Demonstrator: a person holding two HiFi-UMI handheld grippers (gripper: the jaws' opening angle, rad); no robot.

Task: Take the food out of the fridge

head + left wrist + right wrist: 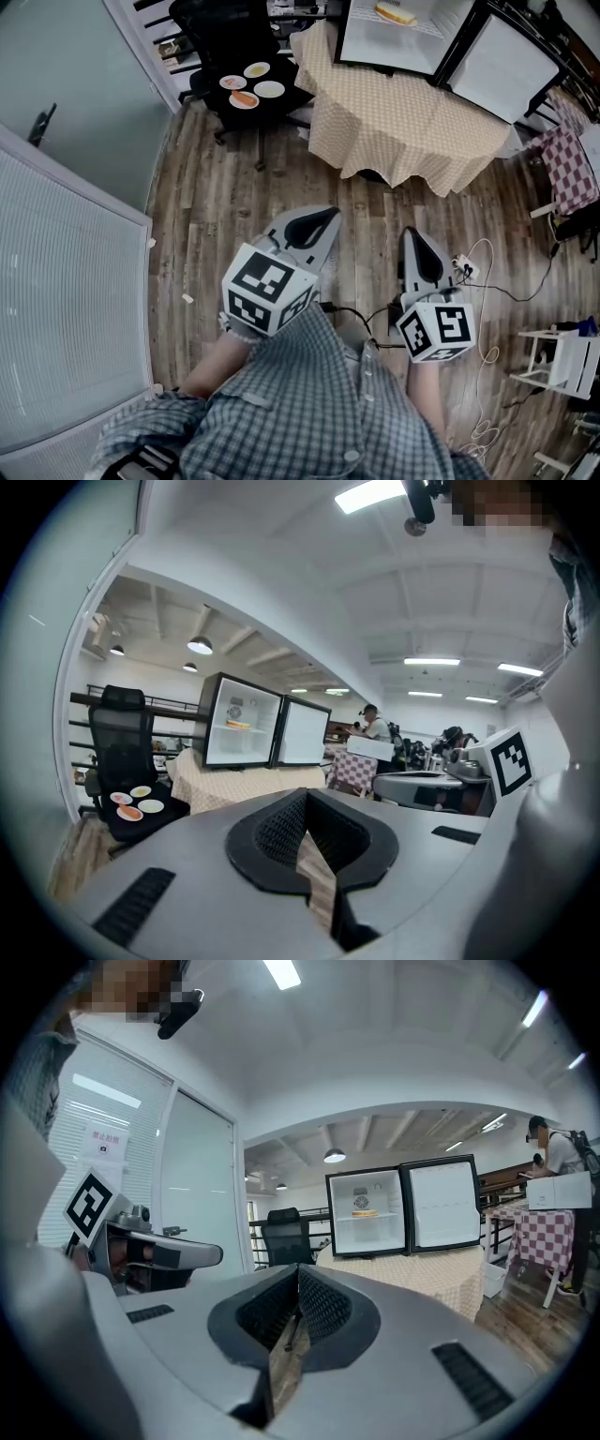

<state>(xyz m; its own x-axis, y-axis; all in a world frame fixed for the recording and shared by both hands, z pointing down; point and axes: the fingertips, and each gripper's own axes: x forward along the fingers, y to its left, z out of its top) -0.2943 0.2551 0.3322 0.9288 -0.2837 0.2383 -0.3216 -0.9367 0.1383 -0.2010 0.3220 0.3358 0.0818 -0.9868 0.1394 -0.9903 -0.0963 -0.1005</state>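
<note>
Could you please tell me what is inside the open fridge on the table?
One sandwich-like piece of food lies on the fridge's upper shelf. Nothing else shows in it, though the lowest corners are too small to judge.

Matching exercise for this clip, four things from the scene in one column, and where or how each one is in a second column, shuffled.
Things:
1. fridge door
2. food
3. plates
4. left gripper

Places or states:
A. on the seat of the black chair
B. jaws together, nothing between them
C. swung open
D. on a shelf inside the fridge

Pairs: 1-C, 2-D, 3-A, 4-B
</note>
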